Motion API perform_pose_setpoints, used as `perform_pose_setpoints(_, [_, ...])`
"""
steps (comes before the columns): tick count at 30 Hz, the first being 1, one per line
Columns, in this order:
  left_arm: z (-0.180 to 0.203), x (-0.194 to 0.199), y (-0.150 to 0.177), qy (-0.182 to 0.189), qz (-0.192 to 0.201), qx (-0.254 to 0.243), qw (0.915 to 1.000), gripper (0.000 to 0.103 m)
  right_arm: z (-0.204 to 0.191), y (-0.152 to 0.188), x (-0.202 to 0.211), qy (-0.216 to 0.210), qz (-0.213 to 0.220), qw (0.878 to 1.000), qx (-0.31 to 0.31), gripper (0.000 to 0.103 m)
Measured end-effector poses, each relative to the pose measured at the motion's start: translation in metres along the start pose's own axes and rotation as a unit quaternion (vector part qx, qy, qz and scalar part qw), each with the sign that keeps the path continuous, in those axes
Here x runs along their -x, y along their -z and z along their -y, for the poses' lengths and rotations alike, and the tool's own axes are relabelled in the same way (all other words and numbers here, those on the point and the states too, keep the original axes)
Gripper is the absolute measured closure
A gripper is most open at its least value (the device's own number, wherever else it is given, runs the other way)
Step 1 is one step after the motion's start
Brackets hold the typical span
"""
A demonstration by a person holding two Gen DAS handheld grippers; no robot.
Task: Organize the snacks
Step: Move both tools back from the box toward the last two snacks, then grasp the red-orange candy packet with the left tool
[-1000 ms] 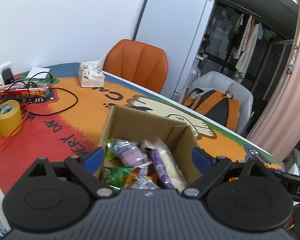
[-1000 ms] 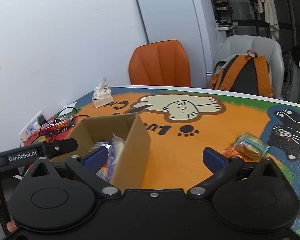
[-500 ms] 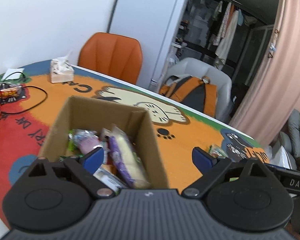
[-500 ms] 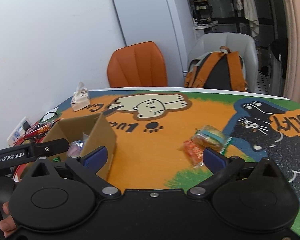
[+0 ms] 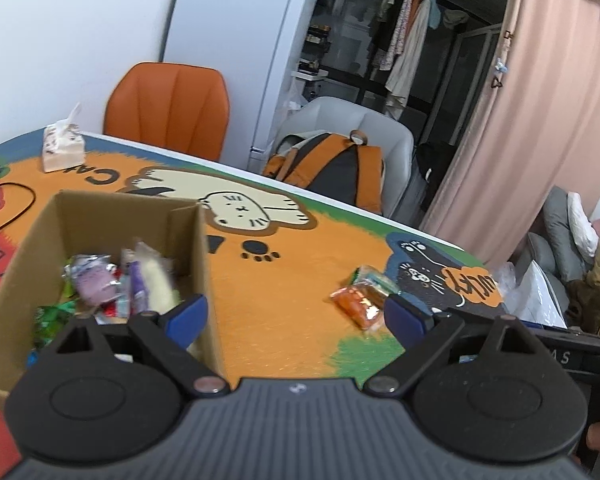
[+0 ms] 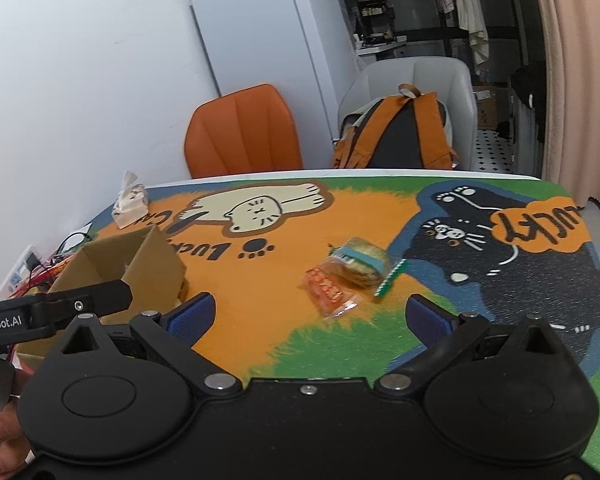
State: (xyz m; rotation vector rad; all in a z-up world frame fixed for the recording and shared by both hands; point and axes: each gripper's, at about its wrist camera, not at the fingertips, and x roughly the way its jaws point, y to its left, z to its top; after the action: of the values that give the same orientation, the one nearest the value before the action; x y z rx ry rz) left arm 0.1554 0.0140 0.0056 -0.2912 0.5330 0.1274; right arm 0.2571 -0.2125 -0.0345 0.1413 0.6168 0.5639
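Observation:
An open cardboard box stands on the table at the left and holds several wrapped snacks; it also shows in the right wrist view. An orange snack packet and a clear packet of biscuits lie together on the mat, right of the box; both show in the left wrist view, the orange one nearer. My left gripper is open and empty, between the box and the packets. My right gripper is open and empty, just in front of the orange packet.
A cartoon cat mat covers the table. A tissue pack sits at the far left edge, with cables and a power strip beyond the box. An orange chair and a grey chair with a backpack stand behind the table.
Both grippers have swung to the right, away from the box. The two loose packets have come into view ahead of them. Both stay open and empty.

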Motion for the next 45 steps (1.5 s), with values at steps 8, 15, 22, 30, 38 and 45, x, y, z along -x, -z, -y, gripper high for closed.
perform_pose_setpoints(8, [0.024, -0.018, -0.002, 0.011, -0.004, -0.003, 0.9999, 0.009, 0.026, -0.011, 0.000, 0.003, 0.012, 1.000, -0.005, 0.000])
perform_pose_setpoints(15, [0.044, -0.040, -0.001, 0.021, -0.011, -0.005, 0.9997, 0.011, 0.047, -0.016, -0.005, 0.014, 0.021, 1.000, 0.005, 0.000])
perform_pose_setpoints(22, [0.055, -0.069, 0.003, 0.018, -0.023, 0.003, 0.9996, 0.011, 0.070, -0.015, -0.011, 0.018, 0.025, 1.000, -0.007, 0.001])
perform_pose_setpoints(30, [0.060, -0.099, 0.009, 0.006, -0.039, 0.018, 0.9991, 0.015, 0.084, -0.015, -0.026, 0.005, 0.013, 1.000, -0.001, 0.012])
perform_pose_setpoints(38, [0.060, -0.129, 0.015, -0.003, -0.054, 0.033, 0.9980, 0.018, 0.095, -0.018, -0.047, 0.002, -0.004, 1.000, 0.003, 0.021])
perform_pose_setpoints(45, [0.068, -0.157, 0.019, -0.017, -0.067, 0.029, 0.9972, 0.022, 0.105, -0.019, -0.060, -0.001, -0.010, 1.000, -0.001, 0.023])
